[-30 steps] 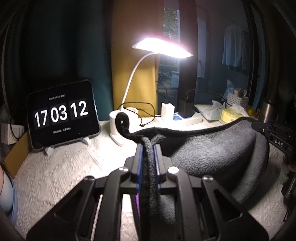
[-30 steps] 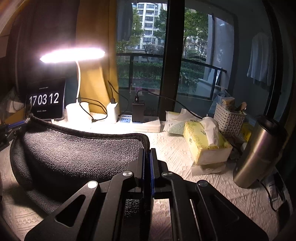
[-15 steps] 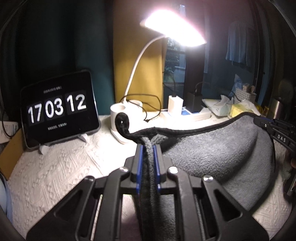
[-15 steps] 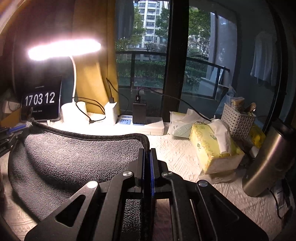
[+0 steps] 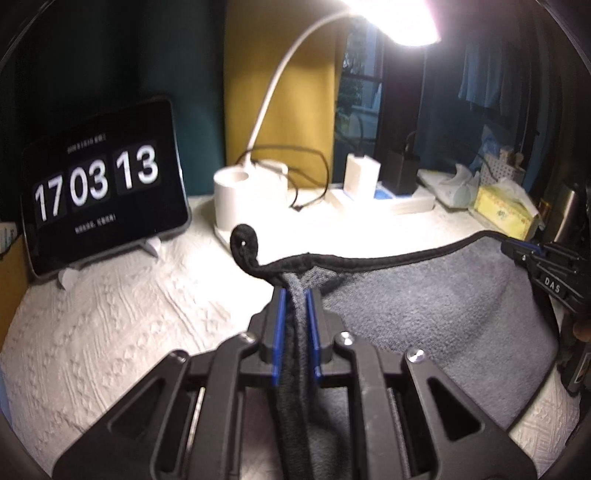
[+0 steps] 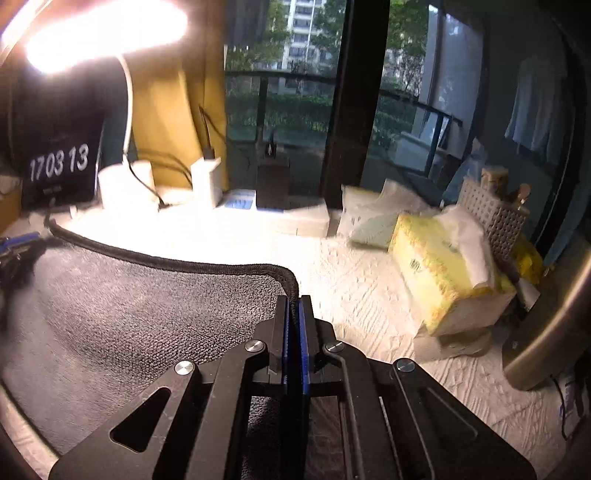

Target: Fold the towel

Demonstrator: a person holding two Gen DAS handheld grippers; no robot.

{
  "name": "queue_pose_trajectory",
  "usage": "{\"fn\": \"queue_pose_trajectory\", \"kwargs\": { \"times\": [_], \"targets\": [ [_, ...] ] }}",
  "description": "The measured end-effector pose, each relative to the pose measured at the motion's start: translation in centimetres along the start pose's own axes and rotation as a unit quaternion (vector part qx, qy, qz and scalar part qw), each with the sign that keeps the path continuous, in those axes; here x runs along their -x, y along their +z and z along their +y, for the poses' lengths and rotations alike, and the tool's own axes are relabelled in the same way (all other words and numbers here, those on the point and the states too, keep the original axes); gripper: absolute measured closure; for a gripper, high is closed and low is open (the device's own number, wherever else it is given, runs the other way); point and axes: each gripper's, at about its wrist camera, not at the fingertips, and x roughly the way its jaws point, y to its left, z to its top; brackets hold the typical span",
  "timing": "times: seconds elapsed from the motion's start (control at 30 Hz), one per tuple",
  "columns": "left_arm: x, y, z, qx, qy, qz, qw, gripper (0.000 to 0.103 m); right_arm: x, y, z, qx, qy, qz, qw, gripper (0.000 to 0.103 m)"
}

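White textured tablecloth [image 5: 110, 314] under a lit desk lamp [image 5: 391, 18], left gripper [image 5: 295, 299] and right gripper [image 6: 293, 306] each clamped tight on a grey towel [image 5: 443, 306] corner, clock tablet [image 5: 103, 184] left of lamp.

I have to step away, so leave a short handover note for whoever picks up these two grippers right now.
Left gripper: shut on a bunched corner of the grey towel.
Right gripper: shut on the towel's opposite corner, right at its black hem.
The towel hangs slack between the two grippers, its lower part sagging onto the white tablecloth.
Done: both corners are gripped and raised.
Left: carry the held edge across to the opposite edge, lay it flat, release. Judging by the crowding, keep away from the lamp base and tissue box.
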Motion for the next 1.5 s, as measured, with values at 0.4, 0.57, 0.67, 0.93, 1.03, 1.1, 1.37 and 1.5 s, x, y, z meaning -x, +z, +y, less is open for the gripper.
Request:
{"fn": "queue_pose_trajectory", "kwargs": {
  "times": [0.4,0.57,0.67,0.93,1.03,1.1,1.37,1.5],
  "targets": [
    [-4.0,-0.2,1.9,0.054,-0.029,0.093,0.9938,0.087,-2.0,0.0,0.1,0.006,-0.003,0.050,0.999,0.098],
    [-4.7,-0.2,2.1,0.060,-0.028,0.106,0.9922,0.083,-3.0,-0.1,0.1,0.007,-0.006,0.077,0.997,0.098],
    [-4.7,0.0,2.2,0.058,-0.030,0.114,0.9913,0.082,-3.5,-0.1,0.0,0.003,-0.006,0.089,0.996,0.098],
    [-3.4,0.9,3.2,0.073,-0.020,0.098,0.9923,0.045,-4.0,-0.1,0.2,0.007,-0.012,0.101,0.995,0.092],
    [-2.9,1.1,3.5,0.077,-0.014,0.087,0.9930,0.040,-4.2,0.0,0.0,0.003,-0.014,0.101,0.995,0.083],
    [-2.6,1.1,3.5,0.076,-0.012,0.084,0.9935,0.039,-4.2,0.0,-0.2,-0.001,-0.017,0.103,0.995,0.075],
    [-0.9,1.0,2.8,0.067,-0.012,0.071,0.9952,0.027,-3.1,0.0,-0.5,-0.011,-0.020,0.101,0.995,0.057],
    [0.5,1.3,2.6,0.065,-0.013,0.058,0.9961,0.025,-1.9,0.0,0.0,-0.007,-0.016,0.092,0.996,0.056]
  ]
}}
